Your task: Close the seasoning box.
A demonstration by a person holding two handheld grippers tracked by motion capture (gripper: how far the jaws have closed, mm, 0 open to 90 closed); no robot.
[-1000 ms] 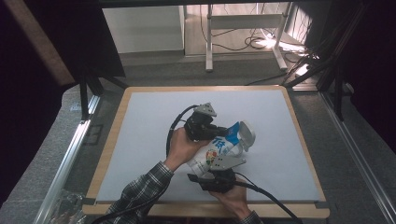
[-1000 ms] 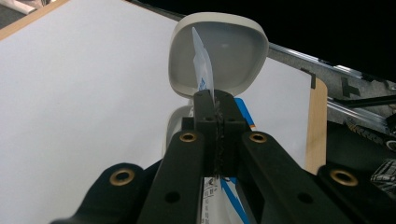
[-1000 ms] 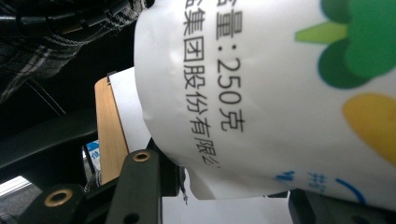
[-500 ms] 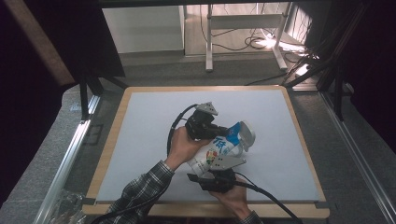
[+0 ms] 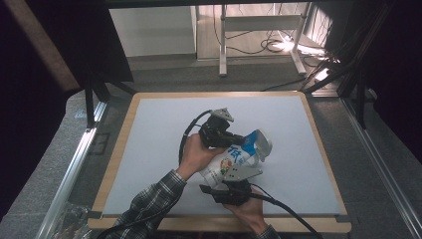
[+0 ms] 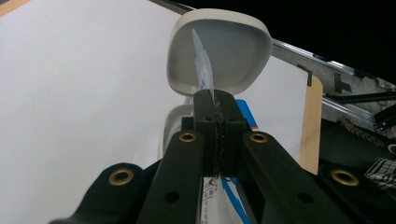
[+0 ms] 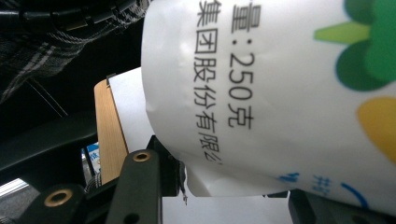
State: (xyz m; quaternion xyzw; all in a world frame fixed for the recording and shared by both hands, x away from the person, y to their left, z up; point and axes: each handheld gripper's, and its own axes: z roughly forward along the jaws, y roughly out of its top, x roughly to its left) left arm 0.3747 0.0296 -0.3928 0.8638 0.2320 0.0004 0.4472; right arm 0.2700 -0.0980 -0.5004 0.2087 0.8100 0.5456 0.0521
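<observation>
High view: white cylindrical tub with blue lettering and a printed label [image 5: 233, 160] is held off the pale grey surface with a light wooden rim [image 5: 159, 144], tilted, its mouth toward the far right; the white hinged flip lid [image 5: 263, 144] is already swung open. Left gripper [image 5: 226, 141] sits on the top end of the tub, right gripper [image 5: 234, 180] grips it from the near side, low on the body. Both hands and a plaid sleeve [image 5: 149, 204] come in from the bottom edge. Judgement: lid step done, seal removal in progress, not finished; contents and anything after that are left. Left gripper view: fingers [image 6: 205, 116] pressed together, pinching a thin translucent foil tab with blue print [image 6: 201, 65] that stands up in front of the open lid's [image 6: 219, 51] inner face. Looks like the peel-off seal, but whether it is partly torn or fully attached I cannot tell; the tub's mouth is hidden behind the fingers. Right gripper view: the tub's label [image 7: 280, 93] is close up, black characters plus green and yellow graphics, cut off at top and right. The one finger I can make out [image 7: 140, 186] lies against the wall of the tub at lower left; the opposite finger is mostly out of frame at lower right, so that contact is inferred, though the tub sits clamped half-wide between them. Inside of the tub not visible anywhere.
</observation>
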